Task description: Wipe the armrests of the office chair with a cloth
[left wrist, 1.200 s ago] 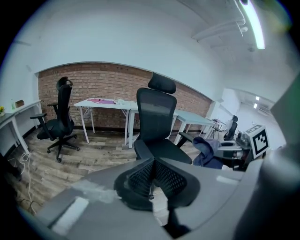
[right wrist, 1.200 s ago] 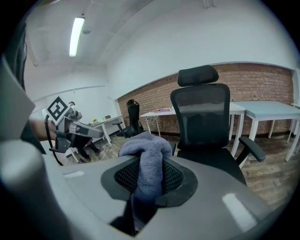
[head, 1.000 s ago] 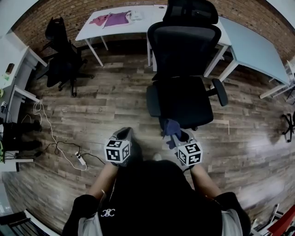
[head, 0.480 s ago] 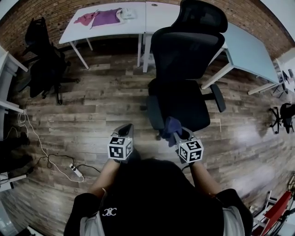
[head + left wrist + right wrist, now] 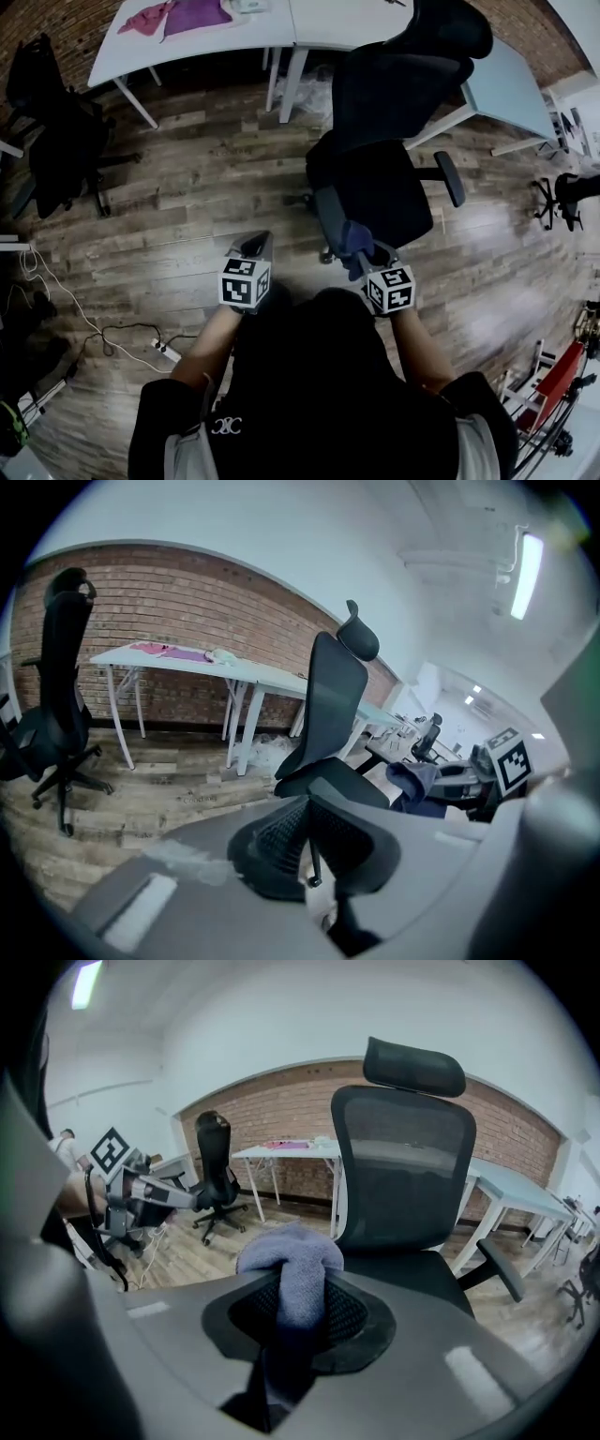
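A black office chair [image 5: 384,178] stands ahead of me and also fills the right gripper view [image 5: 403,1176]. Its left armrest [image 5: 327,211] points toward me; its right armrest [image 5: 451,178] sticks out on the far side [image 5: 500,1269]. My right gripper [image 5: 364,251] is shut on a blue cloth [image 5: 353,240], bunched between the jaws [image 5: 291,1260], at the near end of the left armrest; I cannot tell if they touch. My left gripper [image 5: 253,247] hangs to the left over the floor, shut with nothing in it [image 5: 309,846].
White tables [image 5: 202,39] stand along the brick wall, with pink and purple cloths [image 5: 187,15] on one. A light blue table [image 5: 511,89] is behind the chair. Another black chair [image 5: 52,127] stands at the left. Cables and a power strip [image 5: 159,347] lie on the wood floor.
The view has swung: the chair now sits further right and turned, with its left armrest nearer. The right gripper with the cloth has closed in on that armrest's near end.
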`<state>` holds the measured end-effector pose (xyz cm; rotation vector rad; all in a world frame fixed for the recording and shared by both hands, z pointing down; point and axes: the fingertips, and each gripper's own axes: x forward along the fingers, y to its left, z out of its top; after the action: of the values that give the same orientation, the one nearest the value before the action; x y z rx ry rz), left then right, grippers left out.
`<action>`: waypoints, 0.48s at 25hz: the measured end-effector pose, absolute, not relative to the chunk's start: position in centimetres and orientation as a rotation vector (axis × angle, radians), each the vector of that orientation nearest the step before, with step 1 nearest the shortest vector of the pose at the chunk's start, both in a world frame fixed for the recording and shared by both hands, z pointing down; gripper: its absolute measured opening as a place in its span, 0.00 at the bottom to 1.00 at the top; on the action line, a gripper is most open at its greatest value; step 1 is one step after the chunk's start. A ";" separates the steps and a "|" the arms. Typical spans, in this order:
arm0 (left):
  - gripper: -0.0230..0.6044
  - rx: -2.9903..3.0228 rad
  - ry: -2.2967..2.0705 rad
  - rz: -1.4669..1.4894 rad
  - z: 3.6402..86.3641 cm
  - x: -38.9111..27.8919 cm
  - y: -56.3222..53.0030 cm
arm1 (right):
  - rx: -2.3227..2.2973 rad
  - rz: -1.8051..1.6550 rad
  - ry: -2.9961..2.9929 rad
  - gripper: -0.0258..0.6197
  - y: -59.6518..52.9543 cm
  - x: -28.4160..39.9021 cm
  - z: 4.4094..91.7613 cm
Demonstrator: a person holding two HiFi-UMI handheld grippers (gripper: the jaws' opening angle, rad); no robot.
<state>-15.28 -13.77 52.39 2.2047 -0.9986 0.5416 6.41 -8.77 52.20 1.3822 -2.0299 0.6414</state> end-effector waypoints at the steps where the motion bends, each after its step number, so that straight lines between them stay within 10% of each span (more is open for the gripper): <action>1: 0.04 2.210 -0.987 0.552 52.7 -15.6 -14.3 | 1.368 0.644 -2.008 0.17 -8.7 6.2 52.8; 12: 0.04 2.205 -0.855 0.616 56.0 -14.6 -14.2 | 1.214 0.803 -1.805 0.17 -2.2 5.7 60.7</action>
<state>-14.63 -14.19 56.01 2.2048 -0.8549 0.6160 5.65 -2.22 60.73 1.2138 -1.8052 0.8033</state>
